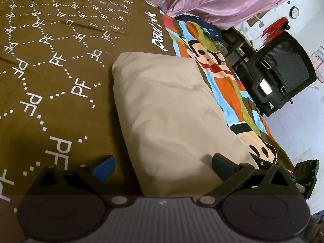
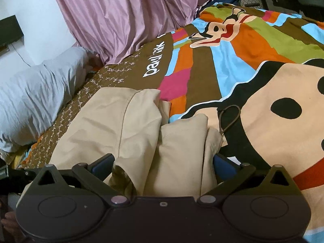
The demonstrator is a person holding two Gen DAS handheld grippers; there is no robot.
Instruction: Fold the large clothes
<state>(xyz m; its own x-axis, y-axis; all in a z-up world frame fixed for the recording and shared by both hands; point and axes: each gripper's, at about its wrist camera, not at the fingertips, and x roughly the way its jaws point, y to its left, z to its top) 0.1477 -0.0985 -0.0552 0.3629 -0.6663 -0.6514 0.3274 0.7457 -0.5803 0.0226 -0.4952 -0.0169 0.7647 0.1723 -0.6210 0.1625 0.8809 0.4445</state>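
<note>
A beige garment [image 1: 172, 111] lies folded into a long rectangle on the brown "PF" patterned bedspread [image 1: 50, 60]. My left gripper [image 1: 163, 168] is open and hovers over the garment's near end, one finger on each side of it. In the right wrist view the same beige garment [image 2: 125, 125] looks bunched, with several soft folds running toward the camera. My right gripper [image 2: 163, 163] is open wide, and those folds lie between its blue-padded fingers [image 2: 103, 165]. Nothing is pinched by either gripper.
The bedspread turns into a colourful cartoon print [image 2: 222, 60] toward the bed edge. A purple curtain [image 2: 113, 16] hangs along the far side. A grey pillow [image 2: 30, 97] lies at the left. A black mesh office chair [image 1: 283, 70] stands beside the bed. A thin dark cord [image 2: 228, 117] lies by the garment.
</note>
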